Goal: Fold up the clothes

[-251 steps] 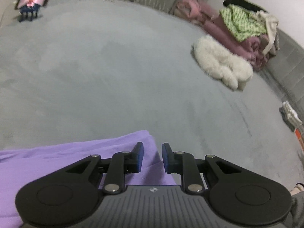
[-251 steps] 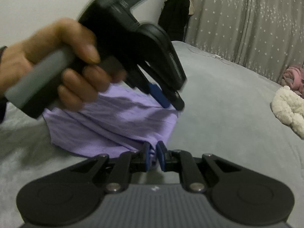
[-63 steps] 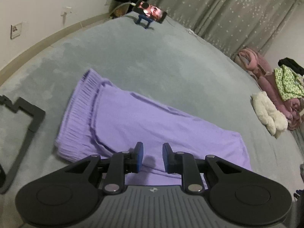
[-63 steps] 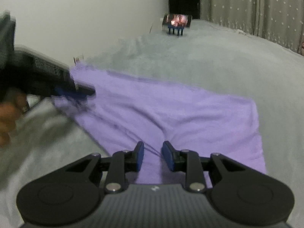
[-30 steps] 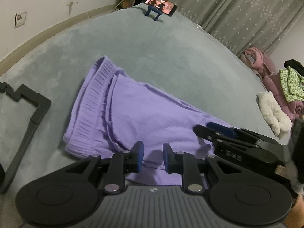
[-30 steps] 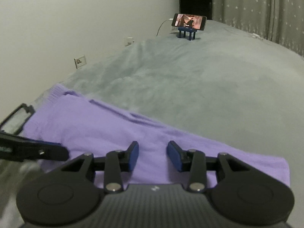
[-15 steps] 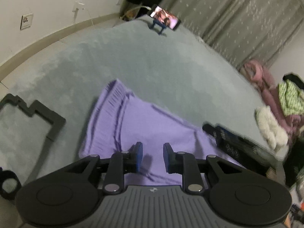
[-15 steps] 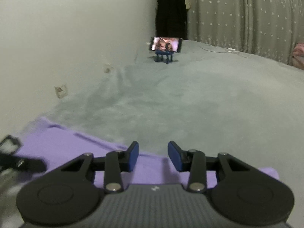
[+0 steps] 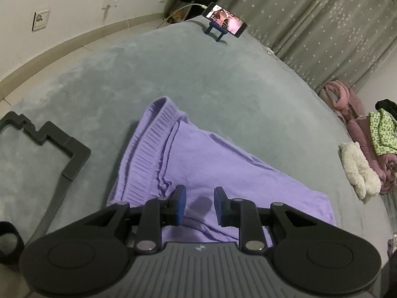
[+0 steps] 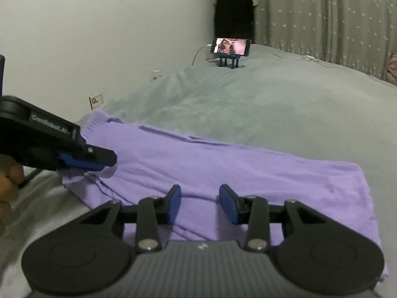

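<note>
Lilac knit garment (image 9: 211, 164) flat on grey bed — left gripper (image 9: 197, 204), right gripper (image 10: 200, 203) jaws open, empty, poised near its near edge for next fold.

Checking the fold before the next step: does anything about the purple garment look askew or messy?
Mostly tidy. The purple garment lies flat on the grey bed, but its ribbed waistband end is bunched, with creases near the left gripper. Nothing looks spilled or damaged.

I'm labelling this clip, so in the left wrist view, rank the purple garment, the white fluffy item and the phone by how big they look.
1. Purple garment, by far the largest.
2. White fluffy item.
3. Phone, smallest in the picture, but it stands farthest from the camera, so its true size against the fluffy item is unsure.
</note>
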Demonstrator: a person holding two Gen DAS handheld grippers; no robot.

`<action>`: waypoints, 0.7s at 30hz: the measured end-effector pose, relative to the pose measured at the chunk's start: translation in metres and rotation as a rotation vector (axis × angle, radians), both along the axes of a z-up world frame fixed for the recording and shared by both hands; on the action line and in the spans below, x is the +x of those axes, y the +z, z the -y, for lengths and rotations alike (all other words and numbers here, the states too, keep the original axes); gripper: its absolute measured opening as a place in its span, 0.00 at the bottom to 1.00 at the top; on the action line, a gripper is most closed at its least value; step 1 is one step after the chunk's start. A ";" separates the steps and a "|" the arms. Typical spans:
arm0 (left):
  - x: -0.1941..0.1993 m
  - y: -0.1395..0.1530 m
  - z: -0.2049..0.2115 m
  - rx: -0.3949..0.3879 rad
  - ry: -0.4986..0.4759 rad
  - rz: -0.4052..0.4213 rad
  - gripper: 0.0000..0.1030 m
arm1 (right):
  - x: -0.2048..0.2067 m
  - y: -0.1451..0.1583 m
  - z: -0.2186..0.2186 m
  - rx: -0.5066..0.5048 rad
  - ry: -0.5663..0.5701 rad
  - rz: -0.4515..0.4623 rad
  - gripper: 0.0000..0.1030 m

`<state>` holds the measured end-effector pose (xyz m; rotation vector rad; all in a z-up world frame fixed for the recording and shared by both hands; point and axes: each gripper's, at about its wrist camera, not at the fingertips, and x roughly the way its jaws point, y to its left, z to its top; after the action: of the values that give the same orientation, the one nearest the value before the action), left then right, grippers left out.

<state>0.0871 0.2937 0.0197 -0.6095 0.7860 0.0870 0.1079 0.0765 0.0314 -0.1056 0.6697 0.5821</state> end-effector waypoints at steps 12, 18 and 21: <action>-0.001 0.001 0.000 0.002 0.004 -0.011 0.22 | -0.023 -0.007 0.018 0.002 0.002 -0.046 0.35; -0.002 0.003 -0.002 -0.008 0.015 -0.014 0.22 | -0.029 -0.008 0.022 0.002 -0.010 -0.069 0.35; -0.002 0.004 -0.002 -0.002 0.018 -0.018 0.22 | -0.029 -0.010 0.022 0.008 -0.015 -0.071 0.35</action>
<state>0.0850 0.2961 0.0232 -0.6182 0.7979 0.1086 0.0789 0.0541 0.0211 -0.0726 0.7360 0.5760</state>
